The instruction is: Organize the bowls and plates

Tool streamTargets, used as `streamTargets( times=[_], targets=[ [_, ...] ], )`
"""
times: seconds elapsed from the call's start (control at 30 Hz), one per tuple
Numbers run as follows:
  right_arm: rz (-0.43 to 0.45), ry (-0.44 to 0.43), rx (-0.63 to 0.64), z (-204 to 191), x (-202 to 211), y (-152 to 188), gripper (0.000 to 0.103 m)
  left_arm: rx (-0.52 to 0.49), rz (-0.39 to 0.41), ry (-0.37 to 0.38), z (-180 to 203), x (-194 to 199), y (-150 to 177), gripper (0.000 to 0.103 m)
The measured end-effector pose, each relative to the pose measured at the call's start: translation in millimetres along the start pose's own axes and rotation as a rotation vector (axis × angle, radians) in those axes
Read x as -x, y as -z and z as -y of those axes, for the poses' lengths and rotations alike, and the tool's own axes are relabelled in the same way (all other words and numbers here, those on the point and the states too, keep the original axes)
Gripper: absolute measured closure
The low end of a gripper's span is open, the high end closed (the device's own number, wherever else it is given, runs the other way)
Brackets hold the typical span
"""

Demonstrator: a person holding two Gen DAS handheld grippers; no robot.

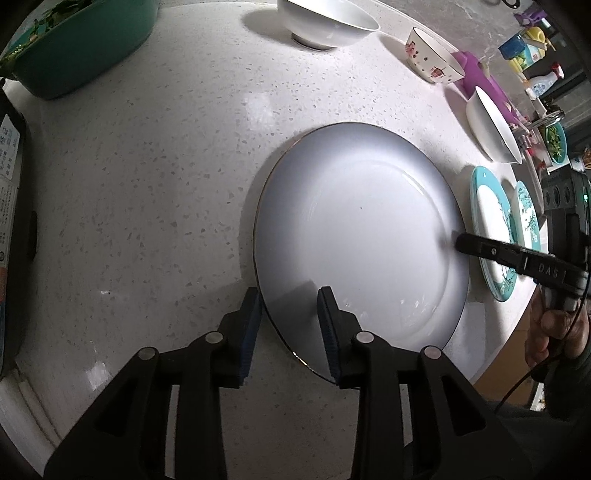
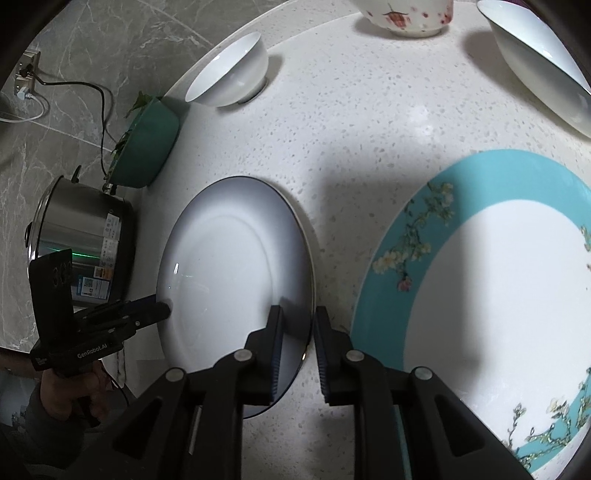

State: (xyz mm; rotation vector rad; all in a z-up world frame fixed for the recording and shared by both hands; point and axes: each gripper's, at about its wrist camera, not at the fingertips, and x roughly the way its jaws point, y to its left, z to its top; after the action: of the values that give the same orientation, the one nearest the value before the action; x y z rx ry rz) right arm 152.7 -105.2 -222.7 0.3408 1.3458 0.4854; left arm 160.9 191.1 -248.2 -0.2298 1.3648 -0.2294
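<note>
A large white plate with a thin dark rim (image 1: 362, 236) lies flat on the speckled white counter; it also shows in the right wrist view (image 2: 236, 280). My left gripper (image 1: 290, 306) is open, its jaws straddling the plate's near-left rim. My right gripper (image 2: 298, 321) is open, its jaws straddling the plate's opposite rim; it shows in the left wrist view (image 1: 465, 245). Two teal floral plates (image 1: 491, 236) lie beside the white plate, one large in the right wrist view (image 2: 480, 295). A white bowl (image 1: 325, 20), a floral bowl (image 1: 432, 55) and a tilted white bowl (image 1: 491, 125) stand farther back.
A green planter dish (image 1: 81, 44) sits at the far left. A steel rice cooker (image 2: 81, 236) stands at the counter's left end. Purple items, bottles and clutter (image 1: 532, 55) lie beyond the bowls. The counter edge (image 1: 495, 354) curves close at the right.
</note>
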Motion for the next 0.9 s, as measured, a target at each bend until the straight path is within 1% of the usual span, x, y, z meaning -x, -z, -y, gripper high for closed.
streamTargets(
  times=[0.03, 0.1, 0.13, 0.17, 0.2, 0.23, 0.27, 0.33, 0.37, 0.4, 0.43, 0.5, 0.57, 0.63, 0.67, 0.73, 0.8, 0.9],
  targets=[
    [0.015, 0.004, -0.003, 0, 6, 2, 0.081, 0.003, 0.010, 0.000, 2, 3, -2, 0.064],
    [0.054, -0.013, -0.015, -2, 21, 6, 0.080, -0.004, 0.046, 0.006, 11, 14, -6, 0.027],
    [0.075, -0.021, -0.023, -2, 29, 7, 0.069, -0.016, 0.072, 0.020, 16, 22, -9, 0.021],
    [0.114, -0.033, -0.039, 0, 43, 10, 0.060, -0.039, 0.101, 0.040, 25, 31, -14, 0.011],
    [0.153, -0.052, -0.060, 3, 56, 14, 0.042, -0.068, 0.117, 0.061, 34, 38, -20, 0.001],
    [0.215, -0.091, -0.098, 10, 76, 21, 0.030, -0.112, 0.123, 0.089, 48, 44, -28, 0.000],
    [0.261, -0.117, -0.128, 15, 88, 28, 0.026, -0.151, 0.118, 0.109, 61, 46, -35, 0.000],
    [0.365, -0.184, -0.215, 33, 117, 52, 0.010, -0.254, 0.091, 0.170, 92, 47, -51, 0.000],
    [0.404, -0.212, -0.259, 44, 127, 66, 0.006, -0.322, 0.075, 0.203, 112, 44, -59, 0.000],
    [0.435, -0.227, -0.302, 53, 134, 78, 0.000, -0.387, 0.059, 0.218, 129, 40, -65, 0.000],
    [0.469, -0.240, -0.351, 64, 140, 93, 0.000, -0.459, 0.042, 0.216, 148, 35, -69, 0.000],
    [0.500, -0.258, -0.430, 80, 144, 119, 0.000, -0.599, -0.001, 0.206, 186, 21, -78, 0.000],
    [0.539, -0.287, -0.530, 102, 145, 147, 0.000, -0.673, -0.033, 0.179, 212, 4, -89, 0.000],
    [0.586, -0.317, -0.579, 115, 143, 161, 0.000, -0.722, -0.052, 0.188, 230, -12, -97, 0.000],
    [0.606, -0.324, -0.579, 123, 142, 165, 0.000, -0.742, -0.065, 0.178, 238, -21, -101, 0.000],
    [0.613, -0.304, -0.579, 137, 139, 167, 0.000, -0.766, -0.090, 0.167, 251, -34, -107, 0.000],
    [0.605, -0.308, -0.582, 148, 134, 165, 0.000, -0.798, -0.115, 0.177, 261, -47, -113, 0.000],
    [0.622, -0.326, -0.570, 153, 131, 160, 0.000, -0.826, -0.157, 0.137, 266, -65, -116, 0.000]
  ],
)
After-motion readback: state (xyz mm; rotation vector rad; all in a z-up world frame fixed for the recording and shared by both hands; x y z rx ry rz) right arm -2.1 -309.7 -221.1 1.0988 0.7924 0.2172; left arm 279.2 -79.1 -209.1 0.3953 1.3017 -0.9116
